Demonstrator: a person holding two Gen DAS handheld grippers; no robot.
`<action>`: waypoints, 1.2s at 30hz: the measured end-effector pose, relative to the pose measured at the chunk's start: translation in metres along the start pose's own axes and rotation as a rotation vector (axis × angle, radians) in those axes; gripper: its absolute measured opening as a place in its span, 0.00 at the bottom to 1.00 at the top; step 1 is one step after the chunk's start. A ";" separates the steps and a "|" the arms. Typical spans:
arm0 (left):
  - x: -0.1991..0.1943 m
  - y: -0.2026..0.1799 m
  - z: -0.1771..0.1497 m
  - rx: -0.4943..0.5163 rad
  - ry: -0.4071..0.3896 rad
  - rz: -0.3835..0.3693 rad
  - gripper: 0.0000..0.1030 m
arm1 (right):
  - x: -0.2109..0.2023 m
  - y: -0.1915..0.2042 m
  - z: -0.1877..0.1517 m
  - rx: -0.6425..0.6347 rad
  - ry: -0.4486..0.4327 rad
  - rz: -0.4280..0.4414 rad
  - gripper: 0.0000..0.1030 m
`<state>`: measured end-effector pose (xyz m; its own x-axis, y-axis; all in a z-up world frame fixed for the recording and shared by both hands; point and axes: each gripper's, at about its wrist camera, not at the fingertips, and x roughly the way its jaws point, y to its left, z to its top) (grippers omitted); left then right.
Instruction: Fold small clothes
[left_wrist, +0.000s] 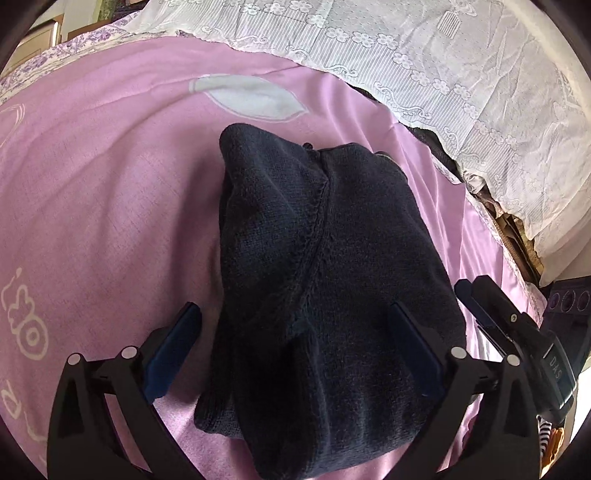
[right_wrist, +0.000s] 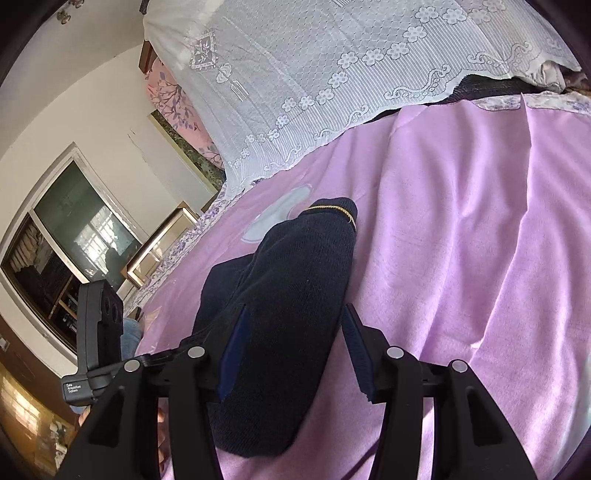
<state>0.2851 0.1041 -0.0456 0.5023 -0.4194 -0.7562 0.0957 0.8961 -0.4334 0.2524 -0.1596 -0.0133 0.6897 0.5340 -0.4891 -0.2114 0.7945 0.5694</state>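
So you've got the pink bedsheet (left_wrist: 110, 192) filling most of both views, and everything else sits relative to the folded navy knit sweater (left_wrist: 325, 280) lying in the middle of it. Beyond the sweater, at the head of the bed, there's a white lace cover (left_wrist: 424, 55) draped over what looks like a pile of bedding. A pale leaf-shaped print (left_wrist: 251, 98) on the sheet sits just past the sweater's far end.

The sweater itself is a compact bundle, with a raised seam (left_wrist: 317, 225) running diagonally across its top layer. In the right wrist view you can see a thin gold-trimmed edge (right_wrist: 334, 210) at its far end.

Your left tool (left_wrist: 295, 314) is spread wide over the near end of the sweater, one finger off its left edge above the sheet, the other over the knit. Your right tool (right_wrist: 293, 315) is spread too, straddling the sweater's right side, with its left finger over the fabric and its right one above the sheet just beside it. Neither is pinching anything.
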 end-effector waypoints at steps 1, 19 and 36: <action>0.001 0.003 0.000 -0.015 0.004 -0.014 0.96 | 0.005 0.000 0.003 0.001 0.004 -0.006 0.52; 0.007 0.000 0.001 -0.016 -0.006 -0.027 0.96 | 0.040 0.016 0.010 -0.101 0.058 -0.055 0.58; 0.012 0.001 0.005 -0.018 -0.012 -0.031 0.96 | 0.057 0.024 0.002 -0.153 0.087 -0.066 0.67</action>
<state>0.2959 0.1007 -0.0525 0.5092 -0.4450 -0.7367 0.0960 0.8800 -0.4651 0.2880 -0.1112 -0.0261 0.6442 0.4969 -0.5814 -0.2747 0.8598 0.4304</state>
